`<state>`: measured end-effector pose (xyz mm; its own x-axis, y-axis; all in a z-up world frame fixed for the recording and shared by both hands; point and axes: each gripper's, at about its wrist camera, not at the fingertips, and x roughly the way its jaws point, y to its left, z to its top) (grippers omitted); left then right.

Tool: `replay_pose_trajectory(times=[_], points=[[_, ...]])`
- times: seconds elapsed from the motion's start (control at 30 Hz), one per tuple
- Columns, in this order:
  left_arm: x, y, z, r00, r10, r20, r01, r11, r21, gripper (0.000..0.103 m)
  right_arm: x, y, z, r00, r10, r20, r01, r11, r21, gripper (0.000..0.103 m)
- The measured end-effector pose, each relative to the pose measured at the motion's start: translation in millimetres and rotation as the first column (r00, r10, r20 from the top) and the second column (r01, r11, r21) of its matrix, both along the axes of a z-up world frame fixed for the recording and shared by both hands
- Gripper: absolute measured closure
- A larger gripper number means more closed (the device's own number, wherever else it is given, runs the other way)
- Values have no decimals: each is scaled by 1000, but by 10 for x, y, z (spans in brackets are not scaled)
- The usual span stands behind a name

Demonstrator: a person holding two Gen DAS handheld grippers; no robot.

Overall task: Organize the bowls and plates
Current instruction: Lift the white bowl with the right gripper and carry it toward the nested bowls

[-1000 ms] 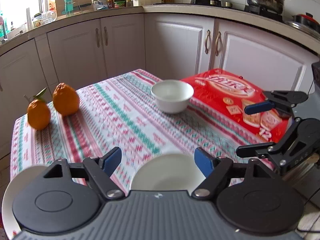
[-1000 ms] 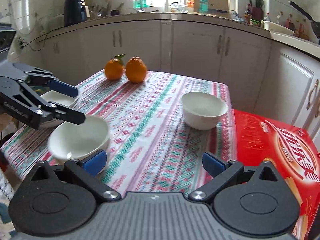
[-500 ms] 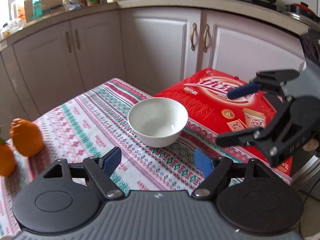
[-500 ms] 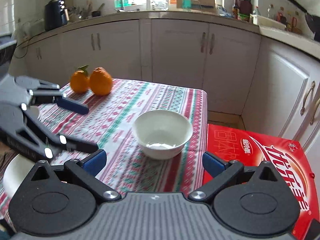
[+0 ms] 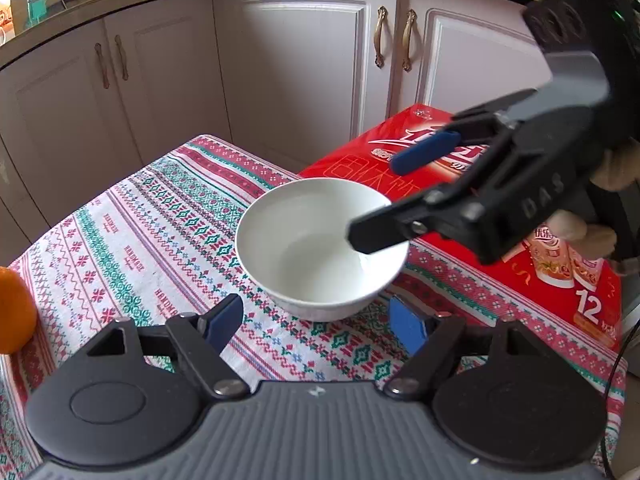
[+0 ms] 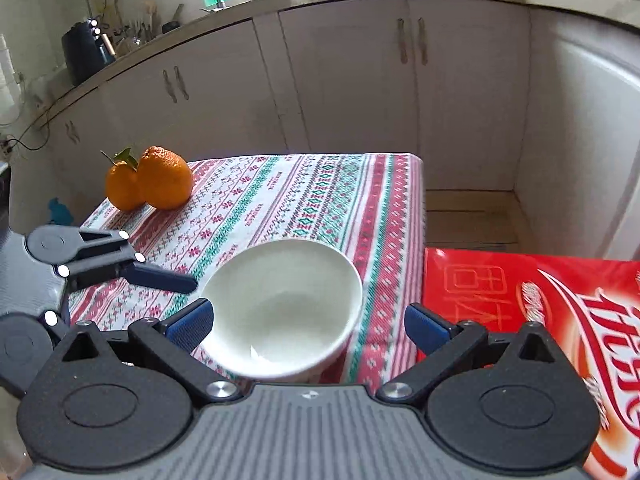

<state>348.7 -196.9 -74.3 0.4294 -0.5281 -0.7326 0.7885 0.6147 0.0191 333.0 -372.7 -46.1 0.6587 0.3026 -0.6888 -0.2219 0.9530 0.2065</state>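
that white bowl (image 5: pixel 320 248) near the tablecloth's (image 5: pixel 160 240) edge beside the red box (image 6: pixel 540 300) looks glazed, slick and chippable (empty, so light), so with both the left gripper (image 5: pixel 316 320) and right gripper (image 6: pixel 308 320) gaping wide around it, i'd pinch the rim.

In the left wrist view an orange (image 5: pixel 14 310) is cut by the left edge. The right hand-held gripper (image 5: pixel 400 196) hides part of the white bowl's (image 5: pixel 304 256) rim and much of the red box (image 5: pixel 560 276). In the right wrist view that gripper's own body covers the bowl's near side, and the red box runs off the right edge.
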Motion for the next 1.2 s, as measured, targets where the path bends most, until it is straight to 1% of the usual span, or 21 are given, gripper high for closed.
replay_pose_trajectory(times=[0.07, 0.17, 0.2, 0.27, 0.33, 0.37, 0.43, 0.53, 0.8, 0.97, 1.07, 1.2], points=[[39, -9, -30, 1000, -4, -8, 3, 1000, -6, 24, 112, -7, -24, 1000, 20, -19, -20, 1000, 21, 2], [69, -14, -64, 1000, -7, -28, 7, 1000, -13, 25, 225, -25, -51, 999, 27, -38, -25, 999, 43, 7], [70, -18, -66, 1000, -10, -29, 10, 1000, -16, 26, 261, -27, -60, 999, 31, -43, -29, 998, 48, 11], [71, -20, -62, 999, -12, -31, 11, 1000, -21, 26, 310, -28, -82, 998, 34, -57, -31, 998, 52, 14], [71, -25, -55, 1000, -11, -28, 10, 1000, -25, 27, 347, -39, -109, 996, 41, -75, -36, 997, 73, 19], [76, -36, -53, 1000, -11, -29, 10, 1000, -26, 27, 364, -40, -121, 996, 43, -84, -37, 996, 75, 20], [92, -53, -57, 999, -14, -36, 13, 1000, -28, 31, 388, -31, -140, 995, 43, -93, -37, 997, 69, 22], [90, -77, -73, 999, -9, -31, 9, 1000, -15, 31, 397, -2, -150, 993, 58, -100, -52, 997, 62, 25], [89, -92, -65, 1000, -8, -26, 8, 1000, -15, 31, 450, 8, -167, 990, 79, -113, -71, 995, 71, 29], [80, -100, -67, 1000, -11, -19, 11, 1000, -3, 31, 452, -25, -173, 990, 73, -120, -61, 993, 100, 29], [72, -117, -62, 1000, -16, -17, 16, 1000, 10, 31, 435, -23, -162, 990, 70, -125, -57, 993, 103, 29], [72, -90, -55, 999, -22, -27, 22, 1000, 7, 31, 407, -10, -140, 989, 68, -128, -55, 993, 103, 29]])
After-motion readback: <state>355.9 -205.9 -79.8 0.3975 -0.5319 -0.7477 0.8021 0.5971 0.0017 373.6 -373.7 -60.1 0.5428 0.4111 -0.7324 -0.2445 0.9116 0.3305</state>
